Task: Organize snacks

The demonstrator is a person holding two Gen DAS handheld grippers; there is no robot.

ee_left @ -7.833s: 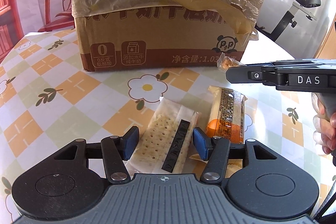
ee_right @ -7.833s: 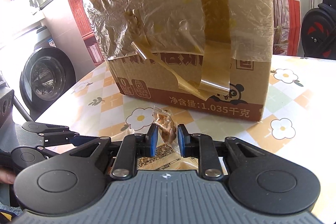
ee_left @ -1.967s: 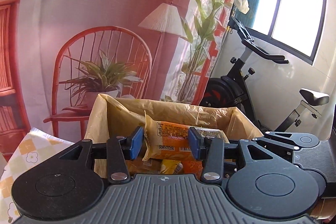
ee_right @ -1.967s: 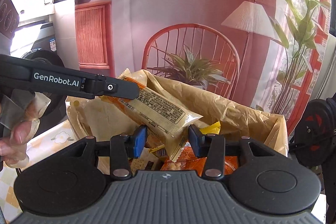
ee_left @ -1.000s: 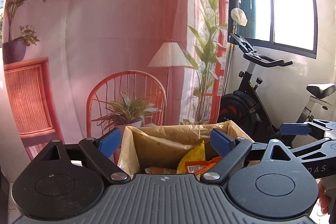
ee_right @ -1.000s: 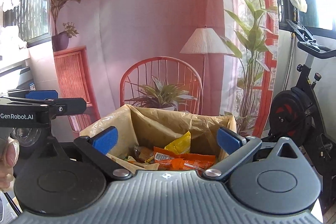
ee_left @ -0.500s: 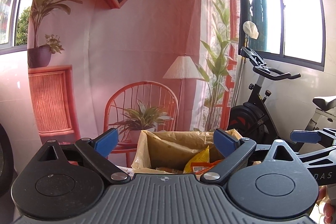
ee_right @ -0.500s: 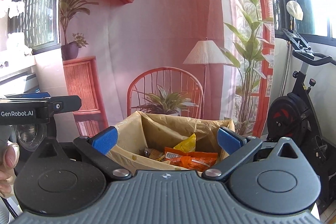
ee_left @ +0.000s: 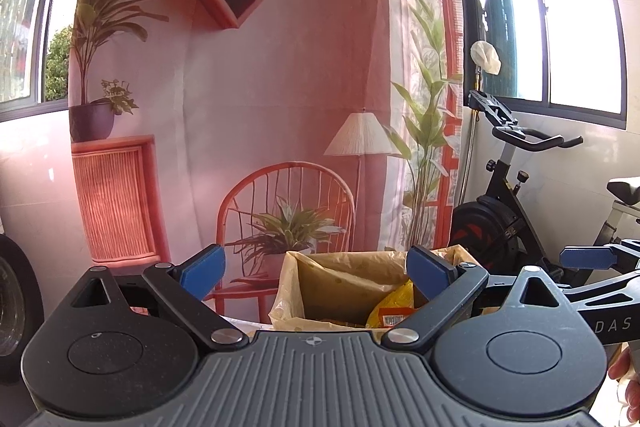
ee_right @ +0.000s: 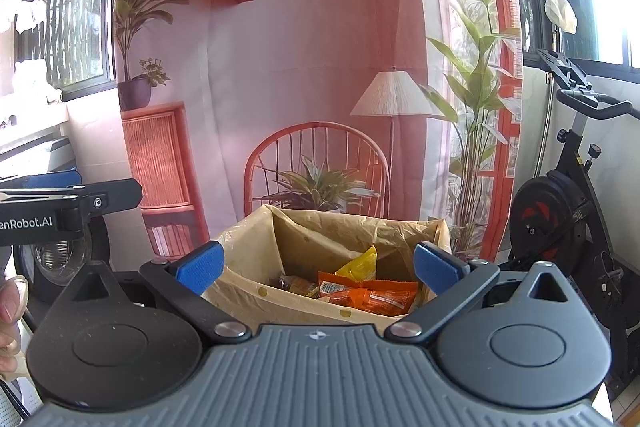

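A cardboard box lined with yellowish plastic (ee_right: 256,247) (ee_left: 344,279) stands open ahead of both grippers. Inside lie an orange snack packet (ee_right: 372,297), a yellow packet (ee_right: 360,263) (ee_left: 394,301) and a brown wrapped snack (ee_right: 296,283). My right gripper (ee_right: 318,267) is open and empty, held above and short of the box's near rim. My left gripper (ee_left: 316,269) is open and empty too, pulled back from the box. In the left wrist view the right gripper's blue pad (ee_left: 588,257) shows at the right edge. The right wrist view has the left gripper's finger (ee_right: 100,199) at its left edge.
An exercise bike (ee_left: 508,211) (ee_right: 568,203) stands to the right of the box. Behind the box hangs a printed backdrop with a red chair (ee_right: 320,163), lamp and plants. A person's fingers (ee_right: 10,301) hold the left tool. A washing machine door (ee_right: 60,255) sits at the left.
Over the last second both grippers drew back and rose a little from the box, so it looks smaller and lower. Two seconds ago each held a packet over the box; both now stand empty.
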